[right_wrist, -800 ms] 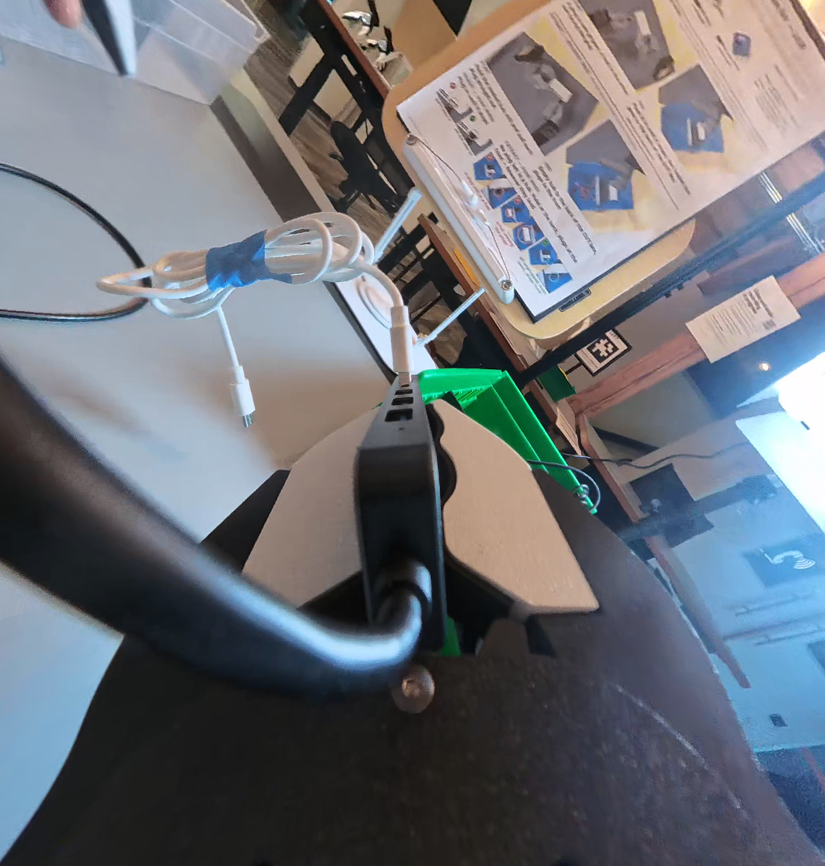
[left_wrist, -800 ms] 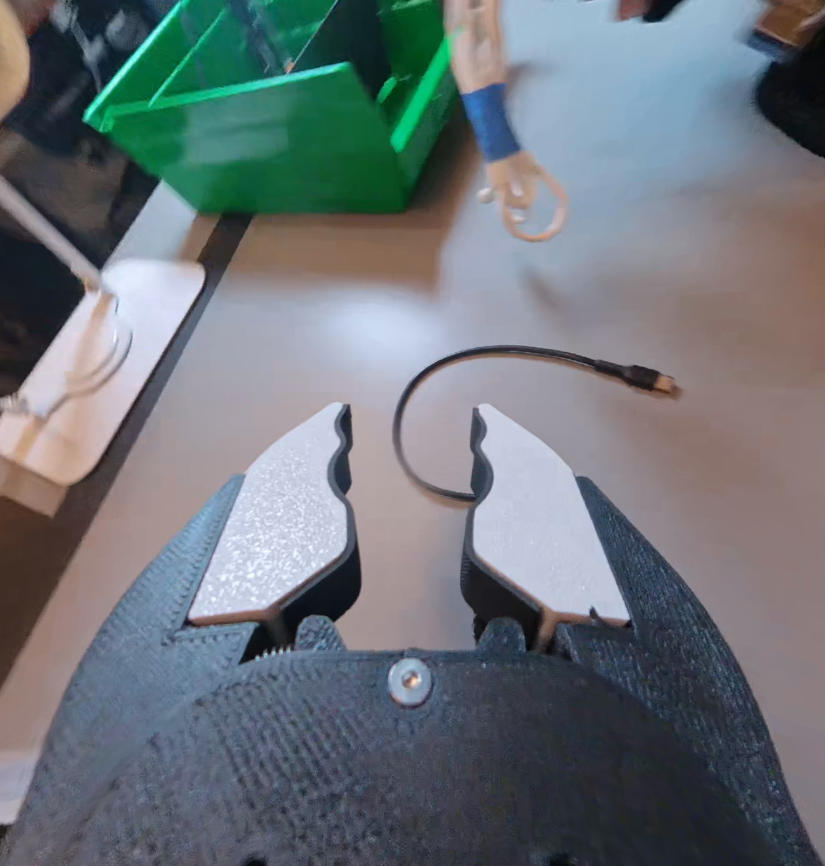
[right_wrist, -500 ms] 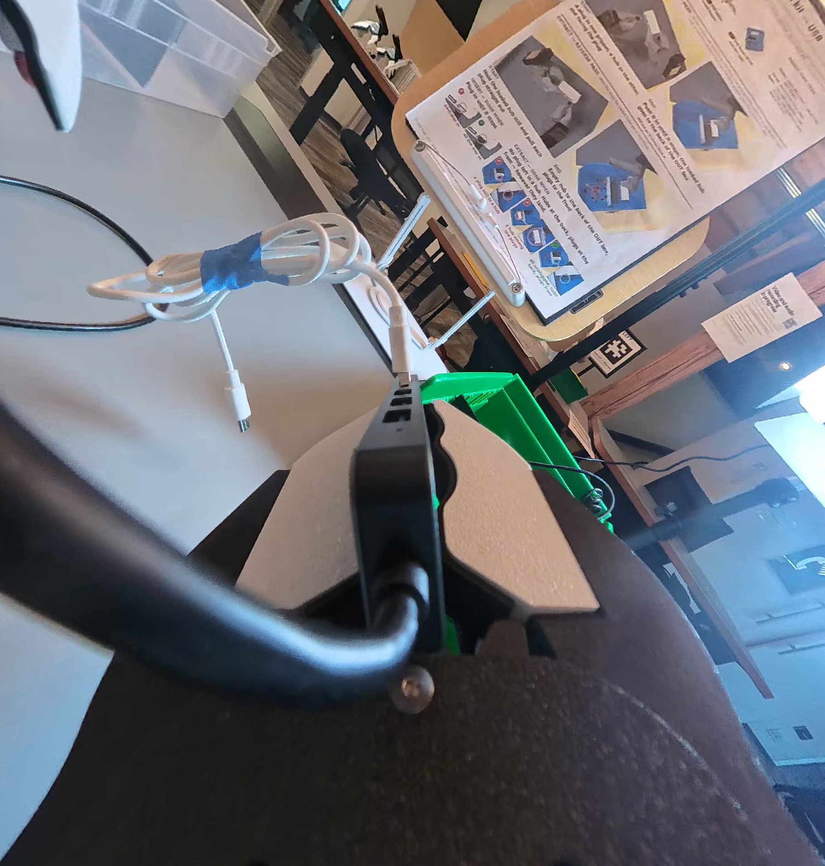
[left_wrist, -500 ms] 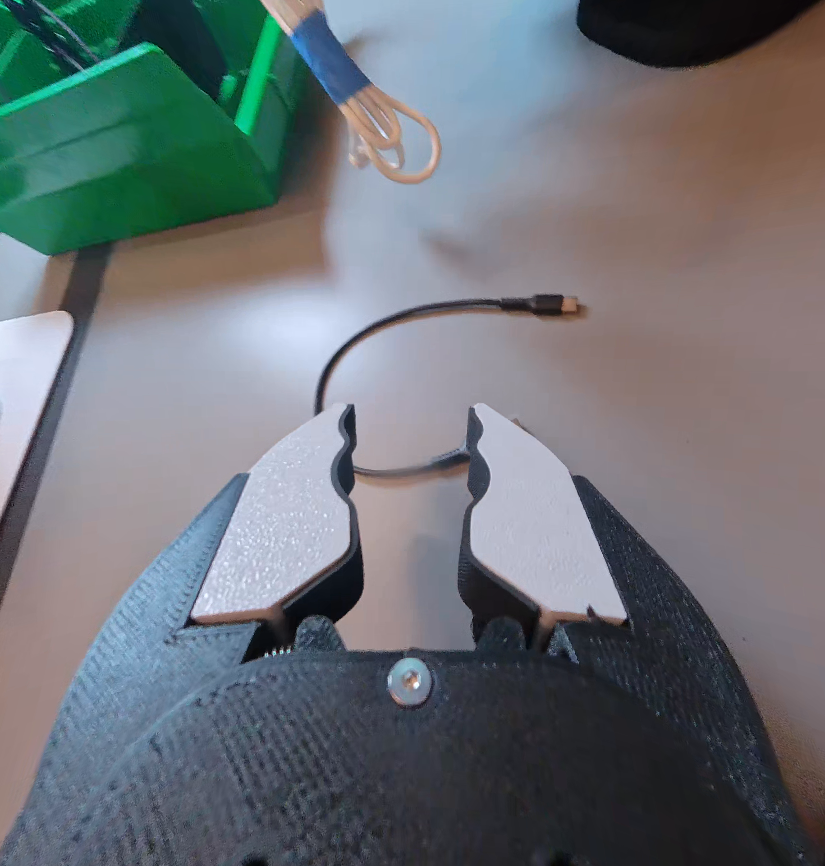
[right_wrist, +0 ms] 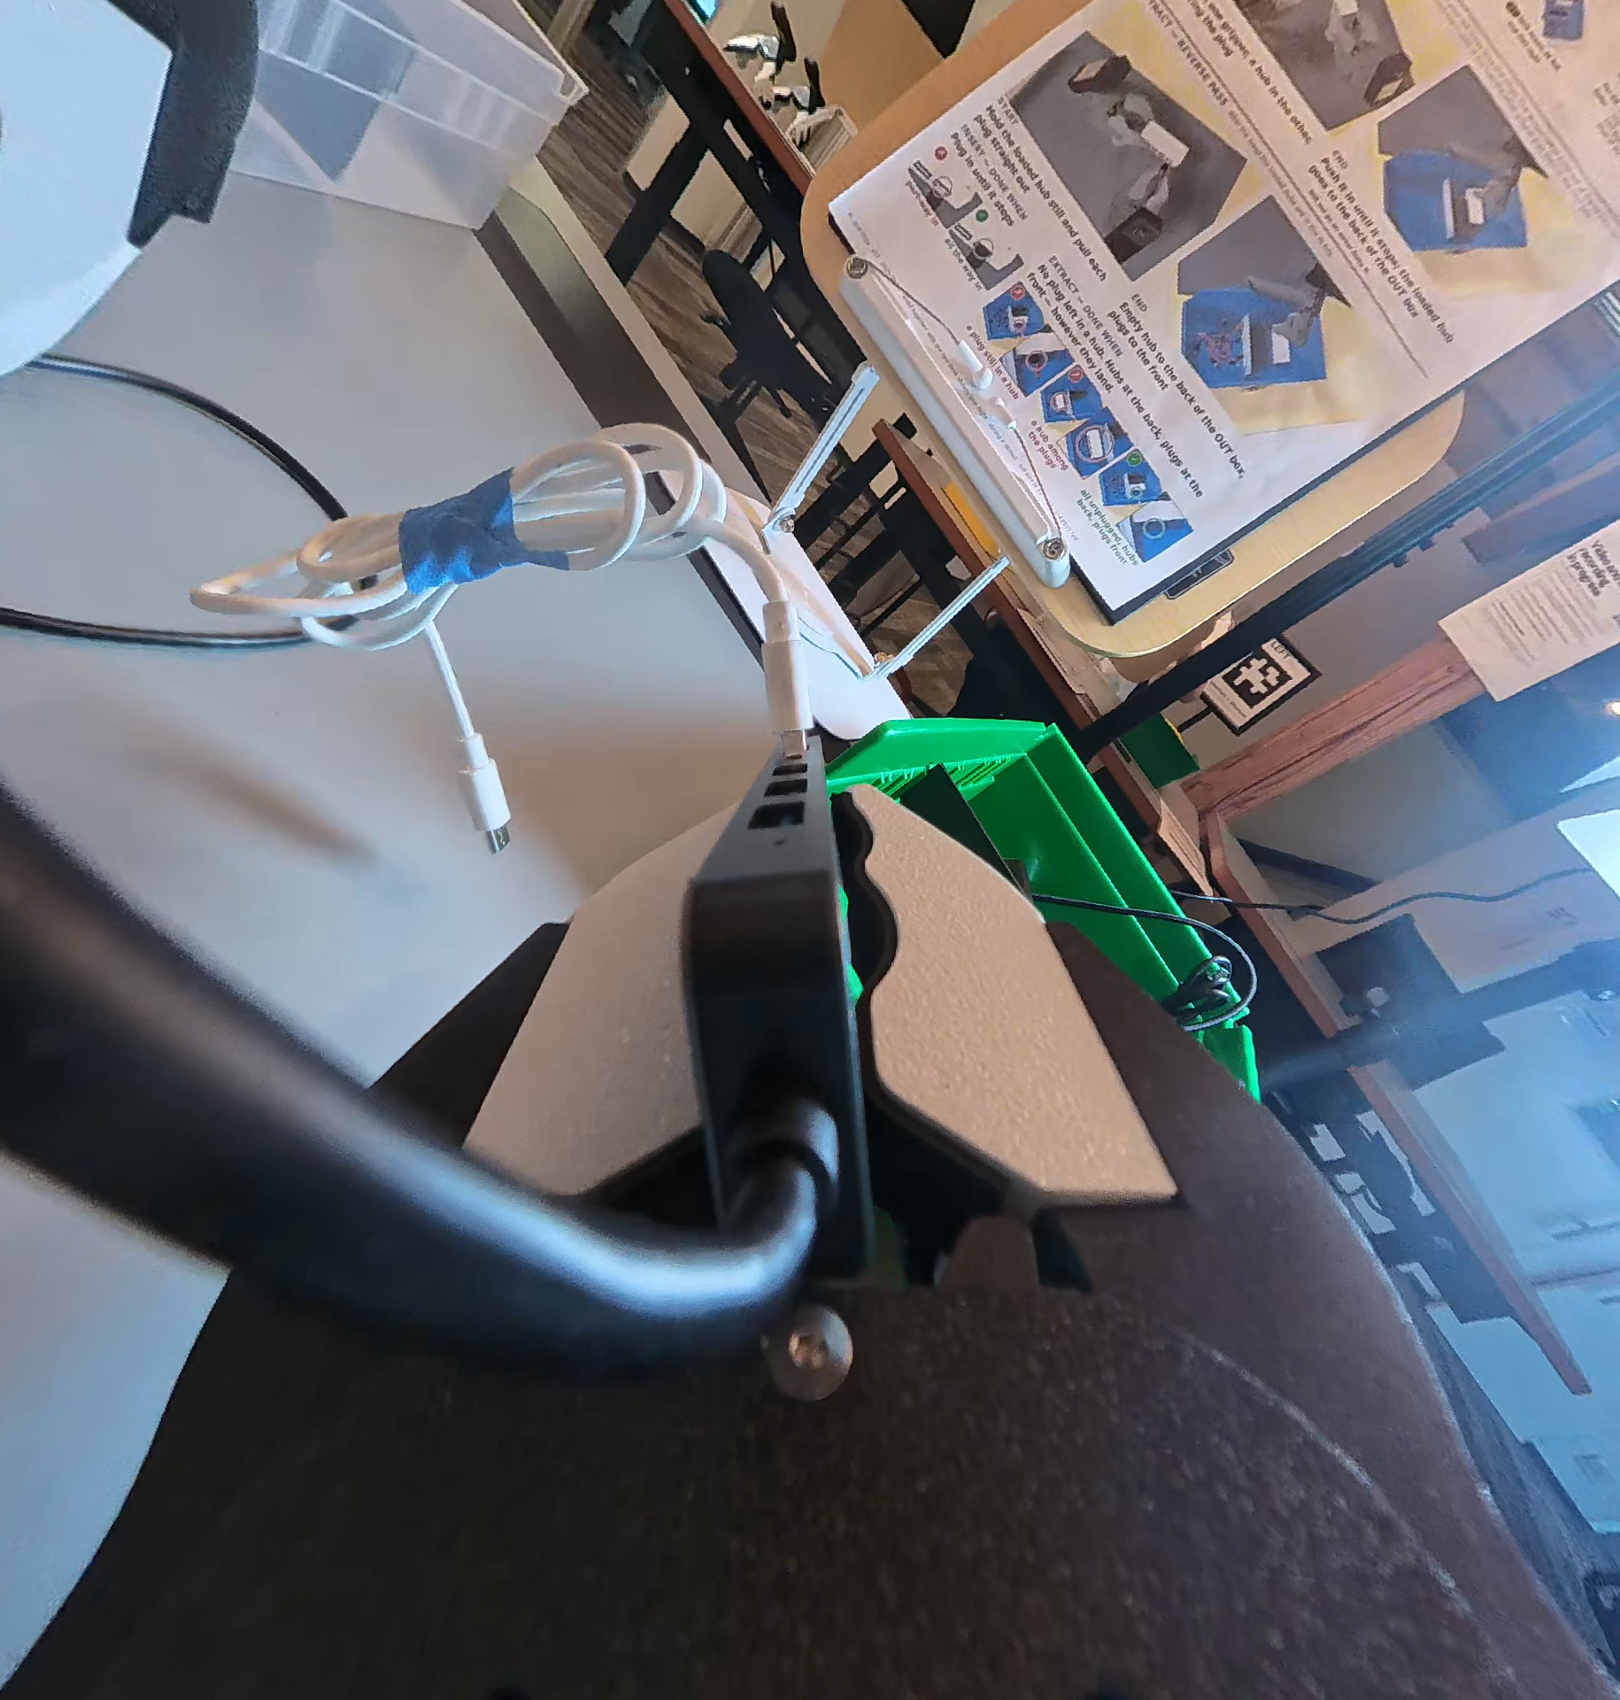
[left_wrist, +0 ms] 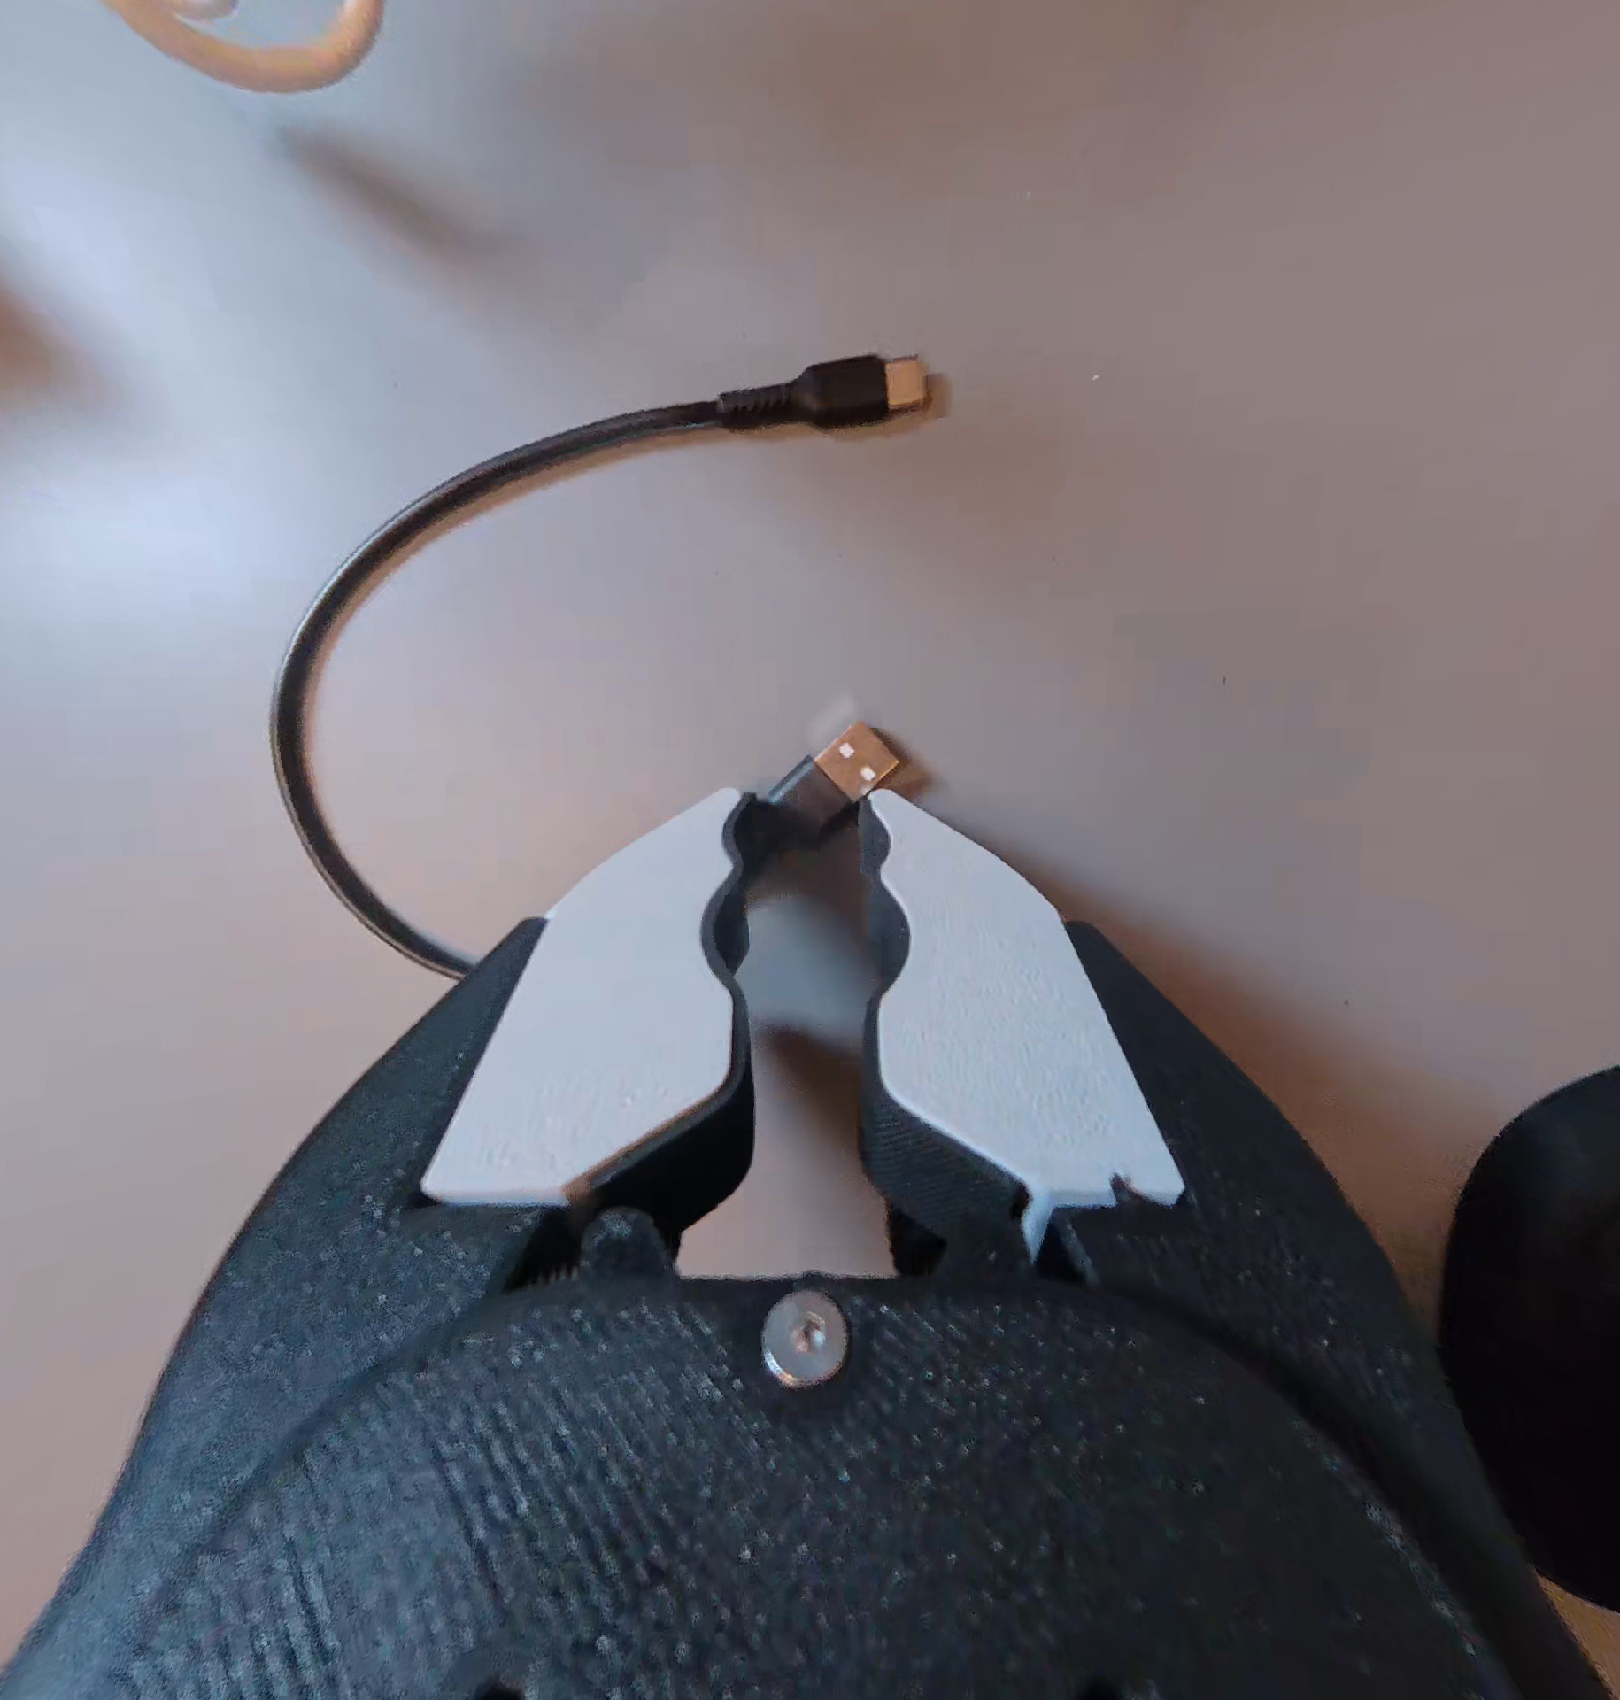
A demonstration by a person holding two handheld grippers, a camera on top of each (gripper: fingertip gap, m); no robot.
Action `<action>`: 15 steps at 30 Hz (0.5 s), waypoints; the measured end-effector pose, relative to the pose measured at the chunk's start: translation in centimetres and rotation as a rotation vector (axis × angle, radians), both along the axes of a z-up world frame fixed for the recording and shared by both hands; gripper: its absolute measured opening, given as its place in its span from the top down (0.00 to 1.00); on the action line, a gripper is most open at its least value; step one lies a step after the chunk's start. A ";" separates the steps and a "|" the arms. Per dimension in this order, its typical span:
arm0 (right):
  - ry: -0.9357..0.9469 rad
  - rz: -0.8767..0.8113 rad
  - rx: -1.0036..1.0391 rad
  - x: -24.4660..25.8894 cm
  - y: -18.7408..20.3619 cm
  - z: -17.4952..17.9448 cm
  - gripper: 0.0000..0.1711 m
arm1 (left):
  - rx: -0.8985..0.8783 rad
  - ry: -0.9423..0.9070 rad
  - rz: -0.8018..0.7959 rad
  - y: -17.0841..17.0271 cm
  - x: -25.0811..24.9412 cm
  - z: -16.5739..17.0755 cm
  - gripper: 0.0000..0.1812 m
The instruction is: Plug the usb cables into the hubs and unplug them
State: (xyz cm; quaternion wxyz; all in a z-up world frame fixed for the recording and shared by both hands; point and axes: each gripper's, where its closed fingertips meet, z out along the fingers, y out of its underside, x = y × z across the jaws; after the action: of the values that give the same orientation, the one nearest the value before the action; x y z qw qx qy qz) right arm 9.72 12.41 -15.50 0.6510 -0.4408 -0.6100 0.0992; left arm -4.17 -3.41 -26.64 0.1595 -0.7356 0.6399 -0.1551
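Observation:
My left gripper (left_wrist: 804, 808) is low over the grey table (left_wrist: 1248, 552), its fingertips closed in on the USB-A plug (left_wrist: 857, 759) of a black cable (left_wrist: 328, 589). The cable curves away to a small plug (left_wrist: 866, 400) lying on the table. My right gripper (right_wrist: 792, 828) is shut on a black hub (right_wrist: 769, 966) and holds it edge-up above the table. A white cable (right_wrist: 567, 524), bundled with blue tape (right_wrist: 466, 543), is plugged into the hub's far end by a white plug (right_wrist: 788, 681). Its other end (right_wrist: 494, 819) hangs loose.
The hub's own thick black lead (right_wrist: 328, 1196) crosses the right wrist view. A green bin (right_wrist: 999, 791), a clear plastic box (right_wrist: 402, 120) and an instruction sheet on a stand (right_wrist: 1248, 276) lie beyond. The right gripper's body (left_wrist: 1560, 1334) shows at the left view's right edge. One gripper's finger ends stand about 25 cm off the other's.
My left gripper has moved forward and down to the black cable's USB-A plug and narrowed its fingers onto it. The right gripper still holds the hub, shifted slightly.

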 end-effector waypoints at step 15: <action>0.065 0.059 0.019 -0.1 -1.8 1.9 0.92 | 0.495 -0.401 0.594 4.3 -0.3 10.6 0.88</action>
State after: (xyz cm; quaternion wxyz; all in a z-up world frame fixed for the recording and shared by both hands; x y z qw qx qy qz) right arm 9.58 10.66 -13.59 0.6713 -0.4131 -0.6021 0.1270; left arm -4.48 0.90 -15.99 0.4899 -0.7827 0.3746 -0.0842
